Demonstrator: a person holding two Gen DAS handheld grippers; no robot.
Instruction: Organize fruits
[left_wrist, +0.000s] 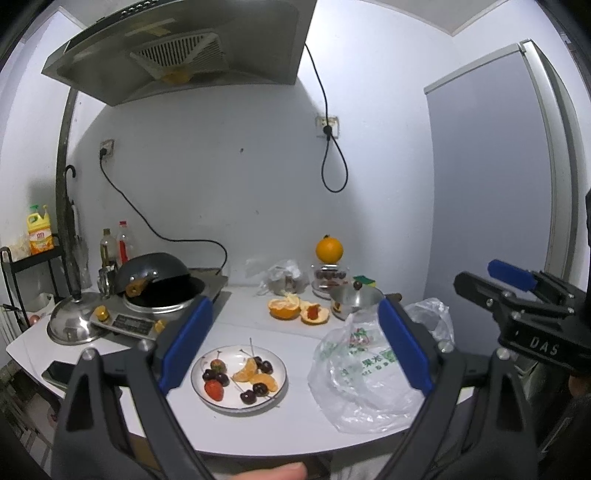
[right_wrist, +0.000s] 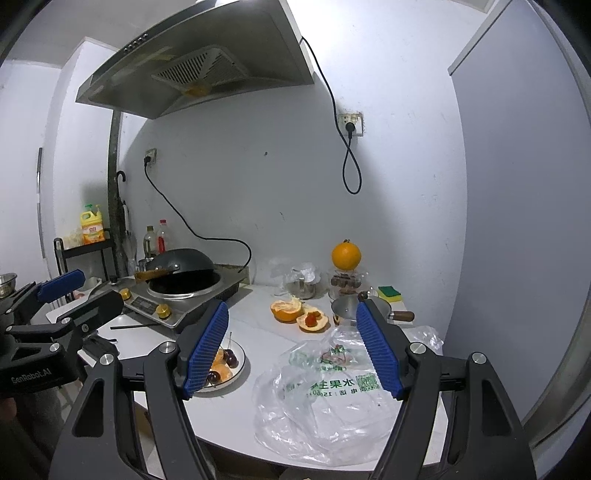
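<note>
1. Left gripper (left_wrist: 295, 347) and right gripper (right_wrist: 291, 350) both spread wide, holding nothing, hovering over the white counter (left_wrist: 266, 424).
2. Fruit plate (left_wrist: 207, 354) near the front edge, plastic bag (right_wrist: 325, 406) just beside it.
3. Whole orange (left_wrist: 329, 250) sits back by the wall, range hood (right_wrist: 199, 55) overhead.

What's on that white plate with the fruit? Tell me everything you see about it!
The plate is round, white and shallow, with a thin darker rim. It lies flat on the white counter, near the front edge, left of the crumpled clear plastic bag. On it are dark cherries, two red strawberries and peeled orange segments, with thin picks standing up from some pieces. Neither pair of tongs touches it. In the right wrist view, a blue finger hides part of it.
</note>
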